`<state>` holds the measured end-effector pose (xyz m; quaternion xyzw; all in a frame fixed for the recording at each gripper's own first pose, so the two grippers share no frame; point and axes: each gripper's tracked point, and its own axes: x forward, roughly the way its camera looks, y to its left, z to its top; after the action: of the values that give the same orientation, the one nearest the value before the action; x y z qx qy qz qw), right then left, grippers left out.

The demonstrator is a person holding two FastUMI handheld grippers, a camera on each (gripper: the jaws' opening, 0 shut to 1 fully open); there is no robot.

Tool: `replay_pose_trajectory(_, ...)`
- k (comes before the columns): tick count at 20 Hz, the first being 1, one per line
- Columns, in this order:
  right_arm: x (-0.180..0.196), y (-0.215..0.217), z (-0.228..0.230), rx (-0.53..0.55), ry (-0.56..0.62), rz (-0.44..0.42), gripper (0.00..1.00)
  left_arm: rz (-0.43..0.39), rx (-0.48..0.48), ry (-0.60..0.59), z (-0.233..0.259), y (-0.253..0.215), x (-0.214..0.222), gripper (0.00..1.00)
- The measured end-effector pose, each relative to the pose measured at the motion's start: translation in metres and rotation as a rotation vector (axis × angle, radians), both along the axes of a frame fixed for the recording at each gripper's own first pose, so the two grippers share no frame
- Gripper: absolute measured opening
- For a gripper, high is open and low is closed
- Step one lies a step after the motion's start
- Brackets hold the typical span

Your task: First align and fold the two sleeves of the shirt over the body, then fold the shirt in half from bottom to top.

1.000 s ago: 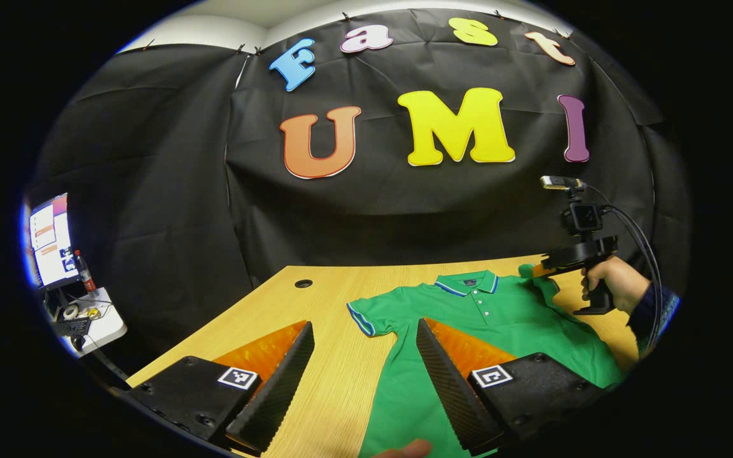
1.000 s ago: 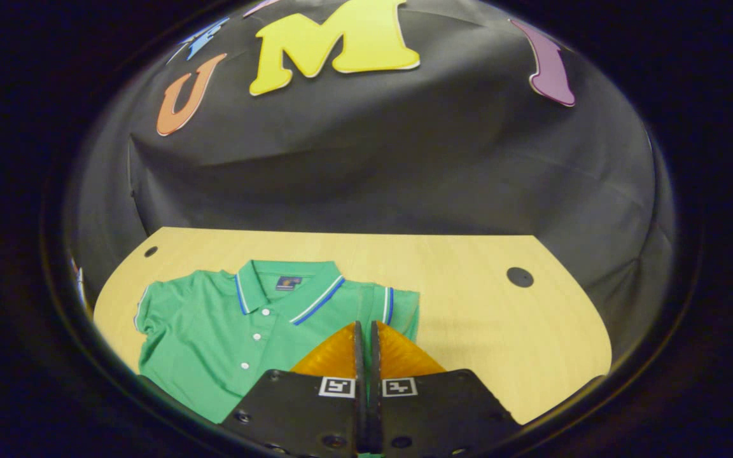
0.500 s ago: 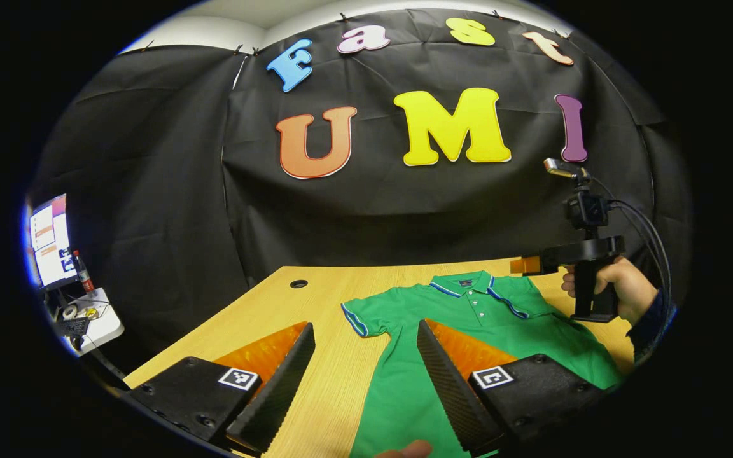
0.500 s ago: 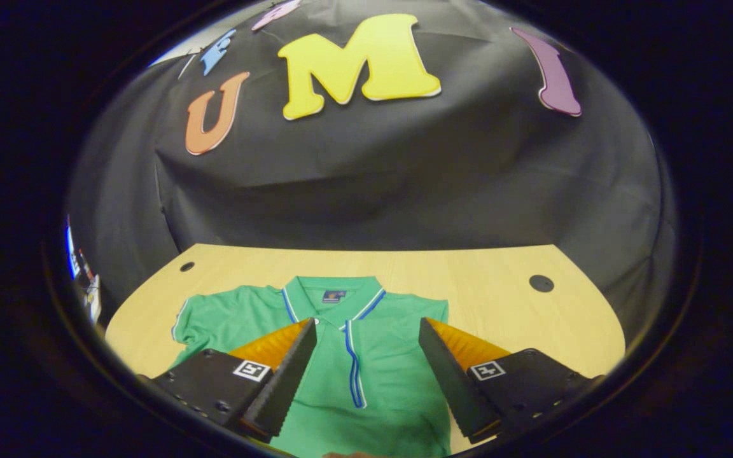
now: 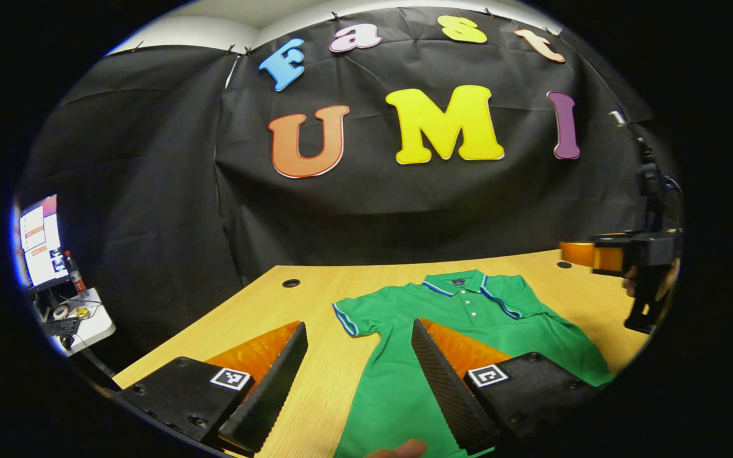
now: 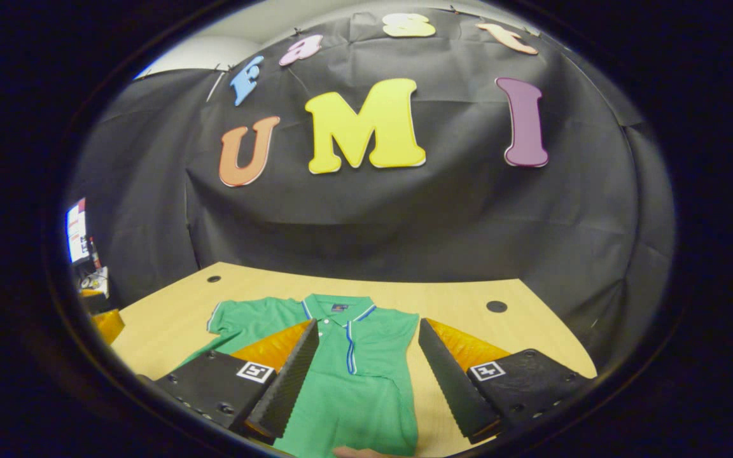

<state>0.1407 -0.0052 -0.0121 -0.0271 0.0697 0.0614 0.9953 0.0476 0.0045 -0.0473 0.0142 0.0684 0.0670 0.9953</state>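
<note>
Bench [image 5: 315, 299]: light wood, under and ahead of jaws.
Cable holes [image 6: 496, 306]: far bench corners.
Monitor [image 5: 37, 240]: lit, far left of jaws.
Side stand [image 5: 77, 318]: clutter, below monitor.

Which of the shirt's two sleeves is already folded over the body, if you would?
The right-hand sleeve: it lies folded on the shirt; the other sticks out.

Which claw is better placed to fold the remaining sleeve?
Left. The left claw is open just short of the unfolded sleeve of the green shirt. The right claw hangs open over the already folded side.
</note>
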Motion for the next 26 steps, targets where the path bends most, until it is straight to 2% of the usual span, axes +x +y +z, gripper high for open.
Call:
replay_pose_trajectory(3,-0.044,-0.010,-0.001,-0.022,-0.071,0.007,0.96,0.048,-0.035,-0.008,0.000,-0.004,0.002,1.00)
replay_pose_trajectory(4,-0.058,-0.013,-0.004,-0.030,-0.084,0.014,0.91,0.036,-0.049,-0.002,-0.002,-0.012,0.006,1.00)
replay_pose_trajectory(5,-0.070,-0.017,-0.008,-0.038,-0.088,0.018,0.95,0.030,-0.055,0.013,-0.005,-0.017,0.010,1.00)
replay_pose_trajectory(6,-0.080,-0.019,-0.011,-0.042,-0.092,0.027,0.96,0.036,-0.045,0.012,-0.004,-0.016,0.016,1.00)
replay_pose_trajectory(11,-0.117,-0.030,-0.024,-0.031,-0.094,0.061,0.97,0.074,-0.063,0.050,-0.001,0.003,0.086,1.00)
replay_pose_trajectory(14,-0.121,-0.039,-0.021,-0.036,-0.126,0.049,0.94,0.109,-0.076,0.072,-0.008,0.020,0.135,1.00)
replay_pose_trajectory(17,-0.120,-0.035,-0.026,-0.023,-0.142,0.067,0.97,0.153,-0.086,0.155,-0.037,0.042,0.178,1.00)
replay_pose_trajectory(20,-0.114,-0.034,-0.038,-0.019,-0.135,0.082,0.97,0.192,-0.101,0.179,-0.063,0.061,0.216,1.00)
replay_pose_trajectory(21,-0.113,-0.031,-0.044,-0.026,-0.127,0.085,0.97,0.189,-0.110,0.187,-0.073,0.063,0.226,1.00)
replay_pose_trajectory(23,-0.111,-0.025,-0.054,-0.026,-0.110,0.109,0.99,0.158,-0.189,0.239,-0.096,0.055,0.237,1.00)
replay_pose_trajectory(24,-0.110,-0.023,-0.058,-0.010,-0.099,0.120,0.97,0.147,-0.226,0.266,-0.105,0.051,0.241,1.00)
replay_pose_trajectory(25,-0.111,-0.021,-0.062,0.015,-0.088,0.131,0.97,0.143,-0.240,0.289,-0.116,0.050,0.245,0.96)
replay_pose_trajectory(26,-0.109,-0.019,-0.064,0.037,-0.078,0.143,0.97,0.150,-0.237,0.308,-0.124,0.055,0.246,1.00)
